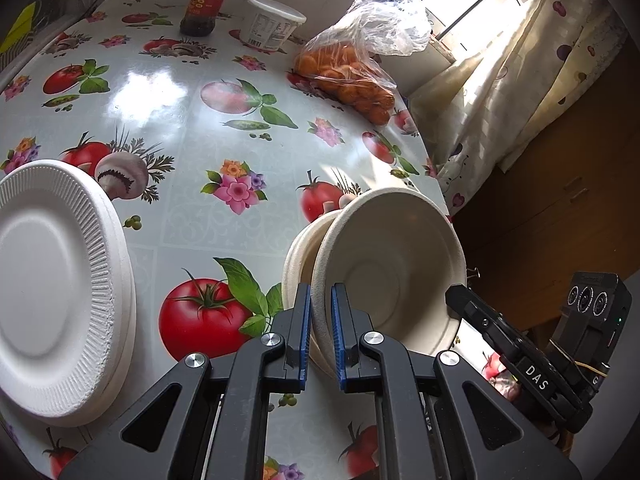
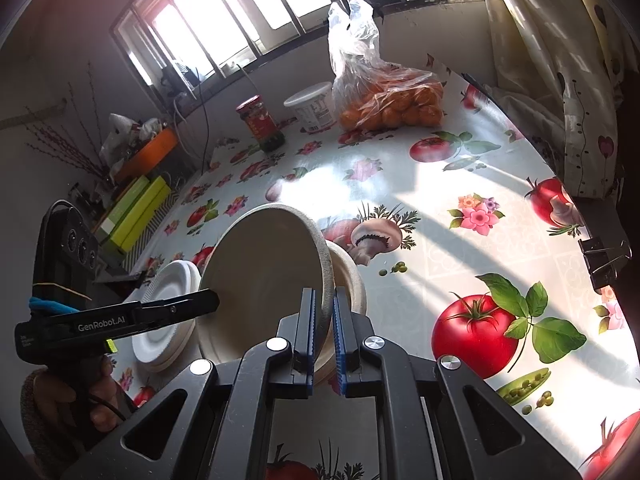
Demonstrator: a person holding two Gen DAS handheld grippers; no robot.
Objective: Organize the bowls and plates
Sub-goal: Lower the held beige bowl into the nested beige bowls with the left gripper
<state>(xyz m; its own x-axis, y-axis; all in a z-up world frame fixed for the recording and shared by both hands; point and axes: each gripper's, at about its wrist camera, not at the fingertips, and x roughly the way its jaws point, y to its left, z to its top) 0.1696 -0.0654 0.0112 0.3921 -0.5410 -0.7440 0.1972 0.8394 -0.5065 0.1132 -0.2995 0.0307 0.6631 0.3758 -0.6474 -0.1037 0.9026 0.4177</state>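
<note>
While the upper bowl point(image 1: 384, 264) stands tilted on its edge above a second bowl point(image 1: 298, 256) nested under it, both tongs have hold of its rim from opposite sides. In the left wrist view the left gripper point(image 1: 321, 336) has its blue pads closed down to a narrow slit with the near-left part of the rim pinched between them, and the tip of the other tool reaches the rim at the right. In the right wrist view the right gripper point(image 2: 323, 336) is likewise nearly closed, its blue pads squeezing the right edge of the tilted bowl point(image 2: 264, 280), and the left tool comes in from the left to meet the opposite edge. The lower bowl point(image 2: 352, 276) sits flat on the table point(image 1: 208, 92), just behind and under the tilted one.

A stack of white plates point(image 1: 52, 292) with ribbed rims lies on the table to the left of the bowls, apart from them; the right wrist view shows the same stack point(image 2: 172, 320) partly hidden behind the left tool. The table wears a glossy cloth printed with tomatoes, mushrooms and flowers. At its far side stand a dark jar point(image 1: 206, 0) with a red label and a white tub point(image 1: 272, 22), close together, and to their right a clear plastic bag of oranges point(image 1: 352, 72) near the table's edge. A patterned curtain point(image 1: 532, 80) hangs to the right below a bright window point(image 2: 224, 12).
</note>
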